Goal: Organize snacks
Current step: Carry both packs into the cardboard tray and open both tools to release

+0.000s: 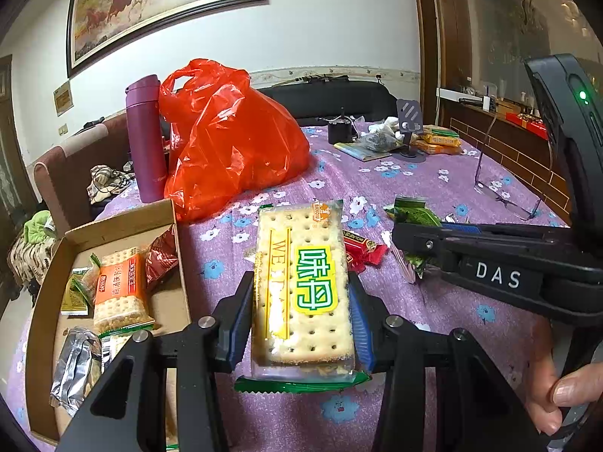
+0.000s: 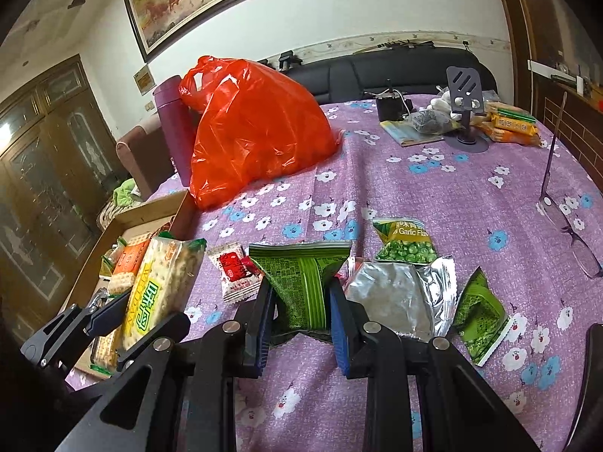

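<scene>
While the left gripper [image 1: 301,316] is squeezing a cracker pack [image 1: 303,286] between its 2 blue pads [image 1: 360,320], the pack is sitting up off the purple flowered tablecloth [image 1: 433,180], just beside the cardboard box [image 1: 166,305]. The pack is clear with a green end and a yellow label, and it is pointing away from the camera.

The box is lying at the left edge of the table. It is already holding an orange cracker pack [image 1: 118,290], a red wrapped snack [image 1: 160,256], a silver packet [image 1: 77,369] and some small green and yellow packets [image 1: 77,293].

The right gripper [image 2: 301,312] is pinching a green snack packet [image 2: 301,282] with its jaws set narrow. The packet is standing up between the pads and crumpling in the middle. In the left wrist view a hand [image 1: 557,395] is holding this gripper's handle at the right edge.

Near the green packet, more snacks are lying on the cloth: a small red and white candy [image 2: 233,267] to its left, a green pea bag [image 2: 407,243] behind it, a torn silver wrapper [image 2: 399,301] just beside it on the right, and another green packet [image 2: 478,320] past that.

A big red plastic bag [image 2: 256,132] is sitting toward the far left of the table, touching a purple bottle [image 2: 175,128]. Glasses [image 2: 565,222] are lying near the right edge. A phone stand [image 2: 465,105] and yellow packs [image 2: 512,126] are resting at the far edge.
</scene>
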Demonstrator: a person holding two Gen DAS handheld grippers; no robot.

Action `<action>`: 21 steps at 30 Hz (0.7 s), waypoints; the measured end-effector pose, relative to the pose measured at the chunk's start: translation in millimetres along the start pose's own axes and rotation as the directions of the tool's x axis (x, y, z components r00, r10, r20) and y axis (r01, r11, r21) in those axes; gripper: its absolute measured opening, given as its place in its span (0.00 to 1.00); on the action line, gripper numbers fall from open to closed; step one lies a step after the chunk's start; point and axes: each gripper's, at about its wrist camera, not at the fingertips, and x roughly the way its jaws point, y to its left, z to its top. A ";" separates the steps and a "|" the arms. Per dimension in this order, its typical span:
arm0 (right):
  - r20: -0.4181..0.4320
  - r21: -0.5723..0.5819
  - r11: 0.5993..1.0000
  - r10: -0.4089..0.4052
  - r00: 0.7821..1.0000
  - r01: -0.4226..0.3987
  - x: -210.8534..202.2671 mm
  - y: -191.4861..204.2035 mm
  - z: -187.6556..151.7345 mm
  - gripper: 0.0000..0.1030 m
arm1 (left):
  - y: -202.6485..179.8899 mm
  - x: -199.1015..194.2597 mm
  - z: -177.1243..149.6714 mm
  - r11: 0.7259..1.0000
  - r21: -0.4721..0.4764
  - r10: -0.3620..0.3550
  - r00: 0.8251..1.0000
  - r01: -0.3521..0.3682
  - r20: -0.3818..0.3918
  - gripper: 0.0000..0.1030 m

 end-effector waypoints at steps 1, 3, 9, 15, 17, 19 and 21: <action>0.002 -0.004 1.000 -0.001 1.000 0.001 -0.2 0.8 0.0 0.28 | 0.3 -0.3 0.2 1.000 -0.001 0.001 1.000 -0.001 0.001 0.43; 0.005 -0.007 1.000 -0.002 1.000 0.002 -0.2 1.3 0.0 0.28 | 1.4 -1.7 0.4 1.000 -0.006 0.001 1.000 -0.001 0.006 0.43; 0.018 -0.009 1.000 -0.005 1.000 0.005 -1.2 1.9 0.0 0.28 | 7.2 -8.4 2.2 0.999 -0.029 -0.017 1.000 0.017 0.018 0.43; 0.039 0.005 1.000 0.011 0.999 -0.011 -8.2 7.6 4.4 0.29 | 32.5 -25.6 7.3 0.997 -0.080 0.017 0.999 -0.013 0.049 0.43; 0.040 0.002 1.000 0.030 0.999 -0.030 -11.6 14.8 5.4 0.29 | 44.2 -30.0 7.7 0.995 -0.094 0.035 0.998 -0.031 0.048 0.44; 0.027 0.005 0.998 0.068 0.997 -0.068 -13.0 23.1 6.3 0.29 | 61.0 -34.9 6.8 0.991 -0.122 0.058 0.997 -0.052 0.046 0.44; 0.013 0.002 0.994 0.108 0.994 -0.108 -12.6 36.3 7.3 0.29 | 81.7 -38.4 4.9 0.985 -0.158 0.079 0.996 -0.072 0.037 0.44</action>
